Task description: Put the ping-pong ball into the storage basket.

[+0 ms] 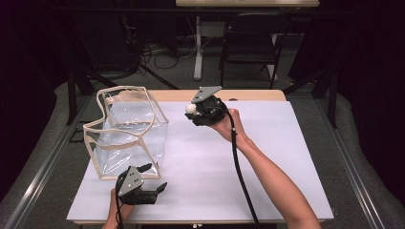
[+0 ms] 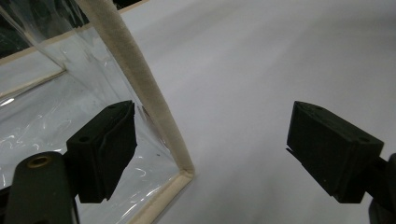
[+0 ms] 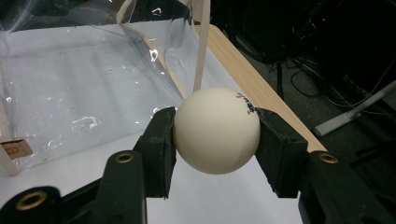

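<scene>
A wooden table [image 1: 248,95] carries the scene, its pale wood showing as a strip along the far edge. A white sheet [image 1: 258,157] covers nearly the whole top, reaching to the near edge and to both sides. On the left part of the sheet stands a clear plastic bag [image 1: 129,136] with cream fabric trim along its edges, box-shaped, its top open and its rim bent out of square. The sheet's right half is bare.
</scene>
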Available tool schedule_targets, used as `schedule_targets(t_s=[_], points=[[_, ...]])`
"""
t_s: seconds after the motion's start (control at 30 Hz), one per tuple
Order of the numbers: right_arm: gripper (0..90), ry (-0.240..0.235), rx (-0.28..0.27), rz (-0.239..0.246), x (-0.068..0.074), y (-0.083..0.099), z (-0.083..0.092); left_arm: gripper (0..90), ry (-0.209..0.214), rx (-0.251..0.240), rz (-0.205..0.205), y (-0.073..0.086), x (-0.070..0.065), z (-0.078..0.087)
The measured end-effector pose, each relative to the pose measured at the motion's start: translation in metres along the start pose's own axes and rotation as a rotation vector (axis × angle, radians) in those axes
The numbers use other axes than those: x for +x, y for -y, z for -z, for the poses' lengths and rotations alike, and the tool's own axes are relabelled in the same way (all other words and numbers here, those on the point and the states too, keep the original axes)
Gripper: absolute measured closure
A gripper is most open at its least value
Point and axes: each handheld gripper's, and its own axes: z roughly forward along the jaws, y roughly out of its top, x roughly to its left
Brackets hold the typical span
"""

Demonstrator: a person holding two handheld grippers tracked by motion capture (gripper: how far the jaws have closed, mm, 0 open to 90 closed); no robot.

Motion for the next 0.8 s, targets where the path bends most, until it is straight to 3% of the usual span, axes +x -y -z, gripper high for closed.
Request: schedule_targets(t_s=[0.8], points=[[50.7,-0.005,-0.001,0.021,0.003,-0.02,-0.007,15.8,0.0,0.001,-0.001,0.0,0.0,0.001]])
